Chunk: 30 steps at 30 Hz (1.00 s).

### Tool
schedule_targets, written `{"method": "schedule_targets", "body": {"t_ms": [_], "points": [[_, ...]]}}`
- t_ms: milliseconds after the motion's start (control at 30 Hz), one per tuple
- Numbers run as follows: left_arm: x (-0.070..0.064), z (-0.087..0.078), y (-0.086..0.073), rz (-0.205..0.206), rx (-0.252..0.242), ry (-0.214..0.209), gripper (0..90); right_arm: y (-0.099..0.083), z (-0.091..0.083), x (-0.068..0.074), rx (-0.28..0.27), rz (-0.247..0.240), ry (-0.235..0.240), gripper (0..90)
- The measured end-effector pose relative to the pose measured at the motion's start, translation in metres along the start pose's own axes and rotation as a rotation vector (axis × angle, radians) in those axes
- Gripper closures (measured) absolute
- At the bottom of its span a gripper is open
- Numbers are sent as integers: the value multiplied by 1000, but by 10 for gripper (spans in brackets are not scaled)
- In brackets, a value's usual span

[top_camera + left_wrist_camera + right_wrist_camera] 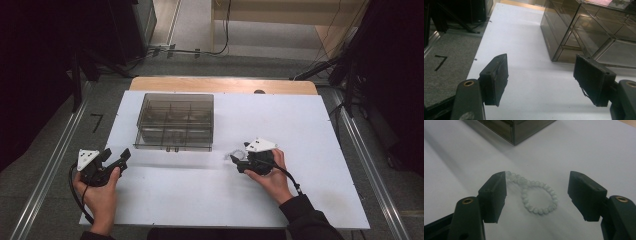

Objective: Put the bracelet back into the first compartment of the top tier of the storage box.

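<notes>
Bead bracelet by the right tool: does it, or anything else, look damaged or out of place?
Mildly: the bead bracelet lies twisted into a loop with a tail, loose on the white table, outside the compartment box. No break visible. The open right tool straddles it.

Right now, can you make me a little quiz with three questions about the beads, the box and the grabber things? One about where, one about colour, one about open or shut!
1. Where does the bead bracelet lie?
A. Inside the box
B. On the white table, between the right gripper's jaws
C. On the grey floor

2. What colour are the beads?
A. Pale whitish
B. Bright red
C. Dark green

3. How is the left gripper?
A. Shut on the bracelet
B. Shut on the box
C. Open, holding nothing

Answers:
1. B, the right gripper view shows the loop on the white table, with the right gripper around it and the clear compartment box farther off.
2. A, the beads look milky white.
3. C, the left gripper view shows its jaws wide apart over bare table.
</notes>
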State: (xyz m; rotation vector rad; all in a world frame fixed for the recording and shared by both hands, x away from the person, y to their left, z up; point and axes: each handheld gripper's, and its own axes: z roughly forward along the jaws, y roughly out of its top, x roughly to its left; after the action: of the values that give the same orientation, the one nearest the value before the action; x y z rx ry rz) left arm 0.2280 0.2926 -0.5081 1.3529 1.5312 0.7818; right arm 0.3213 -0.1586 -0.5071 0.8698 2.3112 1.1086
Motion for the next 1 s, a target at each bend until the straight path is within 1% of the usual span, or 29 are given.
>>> {"method": "schedule_targets", "body": {"t_ms": [400, 667, 867, 1000], "points": [[0, 0, 0, -2, 1, -3, 290, 2, 9, 3, 6, -10, 3, 356], [1, 0, 0, -6, 4, -3, 290, 5, 15, 6, 0, -35, 16, 423], [1, 0, 0, -6, 4, -5, 290, 8, 20, 7, 5, -45, 40, 523], [1, 0, 0, -7, 1, -6, 290, 8, 24, 6, 23, -56, 59, 593]]}}
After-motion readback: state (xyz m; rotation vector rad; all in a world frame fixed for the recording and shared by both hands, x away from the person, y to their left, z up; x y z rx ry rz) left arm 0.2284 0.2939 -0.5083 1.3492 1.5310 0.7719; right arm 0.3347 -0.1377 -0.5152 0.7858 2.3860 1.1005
